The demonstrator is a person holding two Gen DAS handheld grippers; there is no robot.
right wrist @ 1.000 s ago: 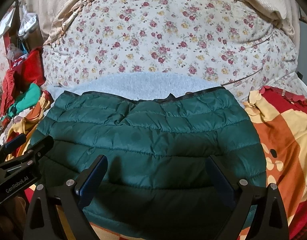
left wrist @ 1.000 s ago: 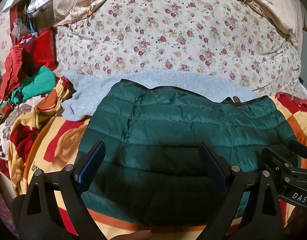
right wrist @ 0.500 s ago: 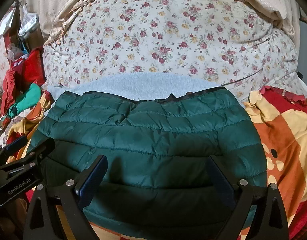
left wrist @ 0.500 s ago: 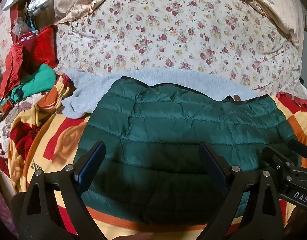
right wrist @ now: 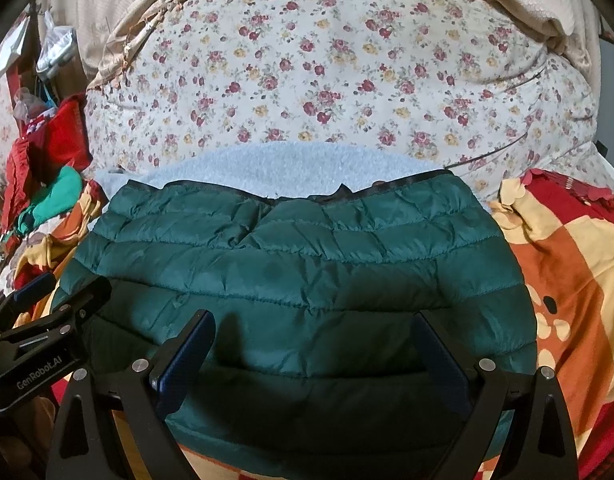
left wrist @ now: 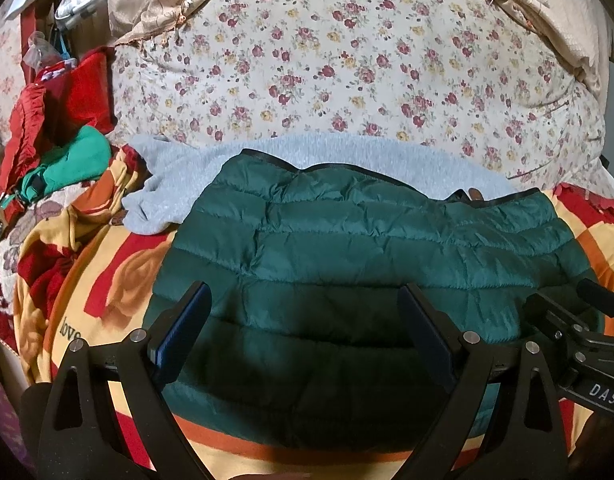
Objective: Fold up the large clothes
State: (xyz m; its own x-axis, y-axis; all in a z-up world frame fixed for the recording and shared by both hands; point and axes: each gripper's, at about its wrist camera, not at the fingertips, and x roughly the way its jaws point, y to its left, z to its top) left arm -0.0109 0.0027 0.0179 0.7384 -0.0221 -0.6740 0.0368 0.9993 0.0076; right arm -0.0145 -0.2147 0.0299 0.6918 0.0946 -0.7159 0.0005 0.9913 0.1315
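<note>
A green quilted jacket (left wrist: 367, 264) lies folded into a broad block at centre frame, spread over a grey fleece (left wrist: 179, 176) on a red-and-yellow blanket (left wrist: 91, 280), with a floral quilt (left wrist: 347, 72) filling the upper frame. The left gripper (left wrist: 303, 332) and right gripper (right wrist: 313, 356) hover above its near edge at lower frame, jaws wide apart and holding nothing. The jacket looks light, puffy and soft, its slick shell likely to slide and spring back once let go. The black-trimmed far edge, or the corners at left and right, look the surest places to pinch, taking a full thickness of padding between the pads rather than shell alone.
</note>
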